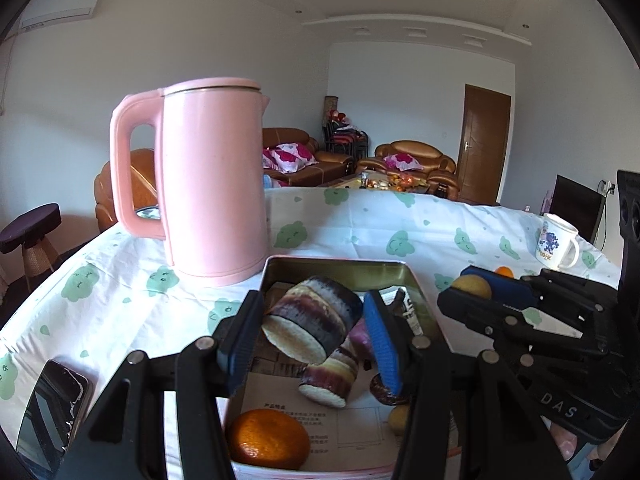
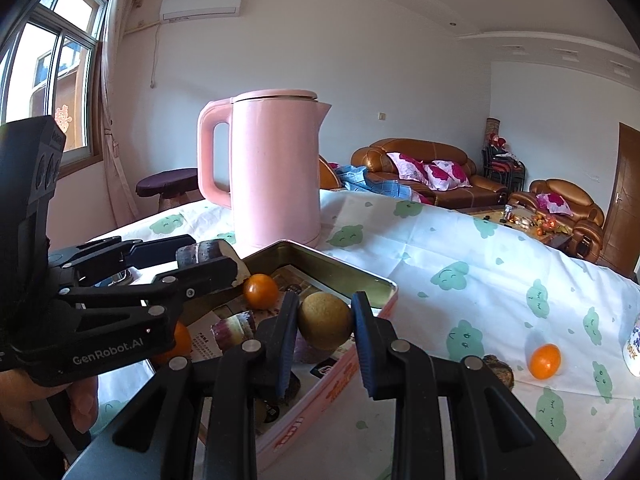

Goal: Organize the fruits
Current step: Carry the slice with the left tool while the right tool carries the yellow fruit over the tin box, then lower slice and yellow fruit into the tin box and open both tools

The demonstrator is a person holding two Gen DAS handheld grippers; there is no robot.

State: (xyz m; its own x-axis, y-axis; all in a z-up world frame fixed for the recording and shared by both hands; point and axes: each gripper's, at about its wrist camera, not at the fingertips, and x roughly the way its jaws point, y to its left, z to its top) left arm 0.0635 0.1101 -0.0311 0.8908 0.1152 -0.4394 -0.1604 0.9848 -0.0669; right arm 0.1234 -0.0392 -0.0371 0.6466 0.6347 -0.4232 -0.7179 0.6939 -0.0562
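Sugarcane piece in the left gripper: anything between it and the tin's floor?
Nothing solid blocks it. The sugarcane piece, clamped in the left gripper, hangs over the open tin. Beneath it lie a shorter cane piece and printed paper; the orange sits off to the near corner.

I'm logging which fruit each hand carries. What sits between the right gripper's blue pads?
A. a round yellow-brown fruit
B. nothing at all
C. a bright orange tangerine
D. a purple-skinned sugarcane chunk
A: in the right wrist view the right gripper is clamped on the round yellow-brown fruit over the rectangular metal tin, while the purple-skinned sugarcane chunk is held in the left gripper.
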